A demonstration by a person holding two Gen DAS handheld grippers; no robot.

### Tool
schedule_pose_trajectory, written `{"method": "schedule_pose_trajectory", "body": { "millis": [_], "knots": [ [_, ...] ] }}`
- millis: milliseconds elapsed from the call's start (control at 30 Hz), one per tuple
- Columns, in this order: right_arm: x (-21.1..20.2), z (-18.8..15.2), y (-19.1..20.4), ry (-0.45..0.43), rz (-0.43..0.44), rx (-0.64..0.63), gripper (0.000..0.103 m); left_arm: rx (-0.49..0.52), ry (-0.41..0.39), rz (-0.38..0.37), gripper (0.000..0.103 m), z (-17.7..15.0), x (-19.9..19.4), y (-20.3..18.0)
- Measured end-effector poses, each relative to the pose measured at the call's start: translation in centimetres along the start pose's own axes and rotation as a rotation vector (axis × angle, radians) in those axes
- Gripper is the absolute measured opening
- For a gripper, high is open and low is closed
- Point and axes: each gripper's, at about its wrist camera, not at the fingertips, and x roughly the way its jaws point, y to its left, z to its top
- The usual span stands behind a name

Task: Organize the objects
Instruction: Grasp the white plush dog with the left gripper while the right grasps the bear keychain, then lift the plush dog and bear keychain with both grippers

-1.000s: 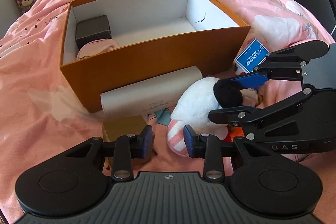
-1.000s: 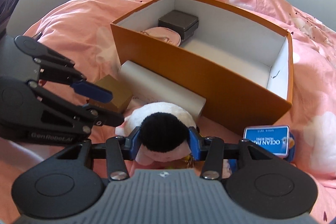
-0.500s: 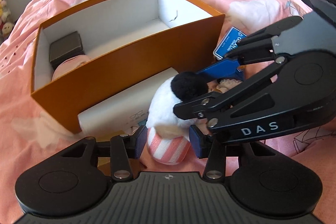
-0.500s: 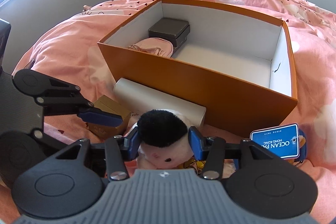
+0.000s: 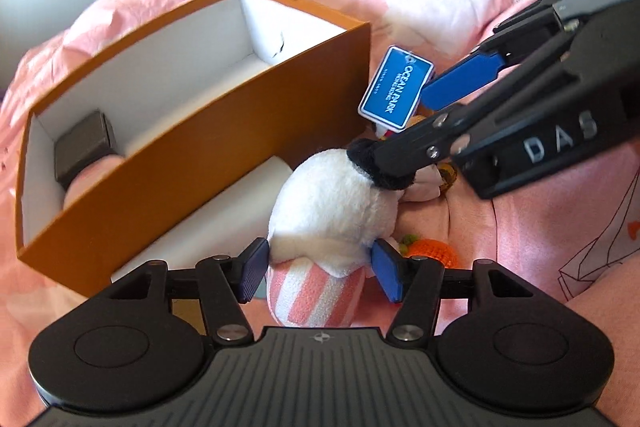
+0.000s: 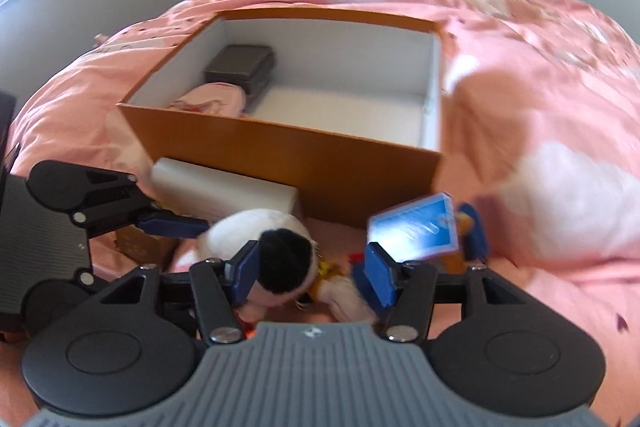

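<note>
A white plush toy with a black ear and a pink-striped foot is seen lying on the pink bedspread just in front of an orange box, straddled at both ends by two hand-held grippers. The left gripper is positioned around the toy's lower body, its jaws having just been opening; the blue pads are set wide to either side of the striped foot, one close against the fur, though a firm pinch cannot be made out. The right gripper is placed over the head end, its jaws likewise having just been widened: one pad lies against the black ear, the other stands clear, so the toy appears loosely bracketed rather than clamped. The wide spread is judged to suit a soft, bulky body that needs support at two points. A blue tag reading "OCEAN PARK" is raised beside the right gripper's far finger, and an orange knitted piece lies on the cover next to the toy. A white roll and a small brown carton are left against the box's outer wall. Inside the box, a dark case and a pink pouch are packed into one end, leaving the rest free, probably for the toy.
</note>
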Motion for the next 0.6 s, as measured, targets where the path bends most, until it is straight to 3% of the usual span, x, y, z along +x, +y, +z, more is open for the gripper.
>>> {"method": "schedule_pose_trajectory", "body": {
  "millis": [200,367,467,600],
  "knots": [
    [-0.4,-0.7,-2.7,0.004,-0.156,0.114,0.057,0.135,-0.016,0.094,0.067,-0.1,0.0,-2.8],
    [1.8,-0.9,-4.2,0.085,-0.101,0.194,0.054,0.225,-0.006,0.134,0.069,-0.3,0.2,-4.2],
    [2.7,-0.7,-4.0,0.088,-0.082,0.211,0.053,0.257,0.02,0.139,0.078,-0.3,0.6,-4.6],
    [4.0,-0.5,-4.4,0.092,-0.077,0.246,0.054,0.264,0.023,0.158,0.081,-0.2,1.1,-4.7]
  ]
}}
